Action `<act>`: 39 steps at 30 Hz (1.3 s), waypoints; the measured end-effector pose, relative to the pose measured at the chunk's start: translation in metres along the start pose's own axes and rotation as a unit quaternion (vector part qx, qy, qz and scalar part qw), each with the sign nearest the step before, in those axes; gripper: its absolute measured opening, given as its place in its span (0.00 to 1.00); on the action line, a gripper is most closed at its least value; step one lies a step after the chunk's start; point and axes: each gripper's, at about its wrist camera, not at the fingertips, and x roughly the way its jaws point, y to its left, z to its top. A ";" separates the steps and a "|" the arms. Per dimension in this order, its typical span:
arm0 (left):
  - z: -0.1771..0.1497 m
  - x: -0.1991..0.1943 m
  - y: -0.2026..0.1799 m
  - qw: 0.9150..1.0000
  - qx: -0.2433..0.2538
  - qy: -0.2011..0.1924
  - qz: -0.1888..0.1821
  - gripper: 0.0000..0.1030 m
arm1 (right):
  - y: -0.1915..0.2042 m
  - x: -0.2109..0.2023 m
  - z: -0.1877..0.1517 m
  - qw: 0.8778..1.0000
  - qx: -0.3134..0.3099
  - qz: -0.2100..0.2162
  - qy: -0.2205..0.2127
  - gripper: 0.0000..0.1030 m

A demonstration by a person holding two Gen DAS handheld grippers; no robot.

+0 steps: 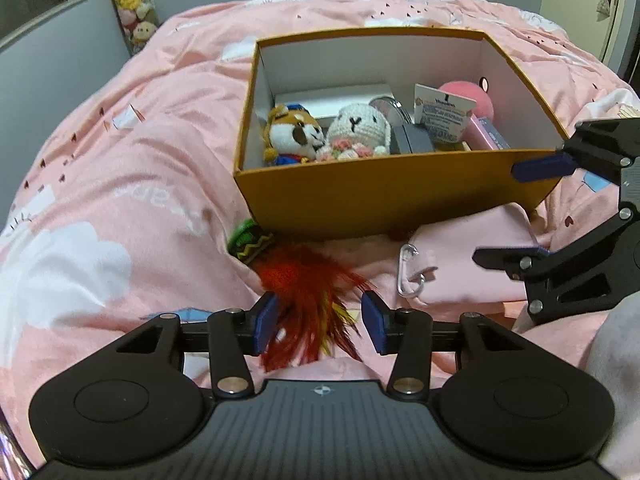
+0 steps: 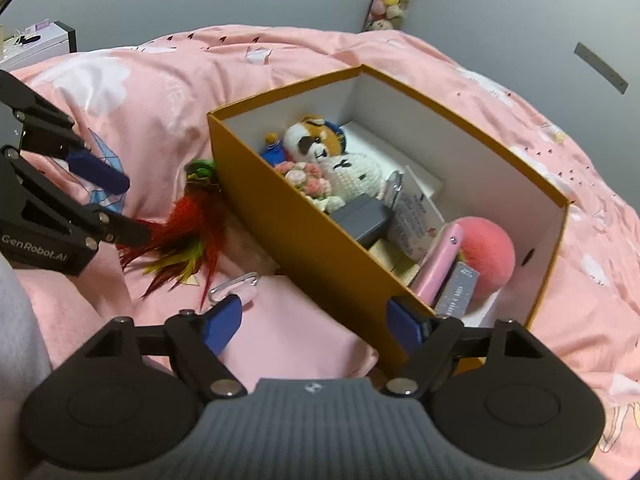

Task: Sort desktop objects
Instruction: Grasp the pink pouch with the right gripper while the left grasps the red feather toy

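Note:
An orange box (image 1: 384, 196) (image 2: 316, 252) sits on the pink bedspread and holds two plush toys, a pink ball, a card and small boxes. A red feather toy (image 1: 304, 280) (image 2: 188, 236) with a green head lies against the box's near left corner. My left gripper (image 1: 320, 320) is open, its pads either side of the feathers, not closed on them. A pink pouch (image 1: 468, 264) (image 2: 288, 328) with a silver carabiner (image 1: 408, 276) lies in front of the box. My right gripper (image 2: 316, 324) is open above the pouch, one pad at the box's near corner.
The pink bedspread (image 1: 120, 184) covers the whole surface and is lumpy. A hanging strip of small plush toys (image 1: 132, 0) is on the grey wall behind. A white unit (image 2: 40, 44) stands at the far left in the right wrist view.

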 end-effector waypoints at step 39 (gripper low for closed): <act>0.005 0.015 0.010 0.999 -0.005 0.029 0.017 0.52 | 0.002 -0.008 0.004 0.998 0.031 0.040 0.031 0.32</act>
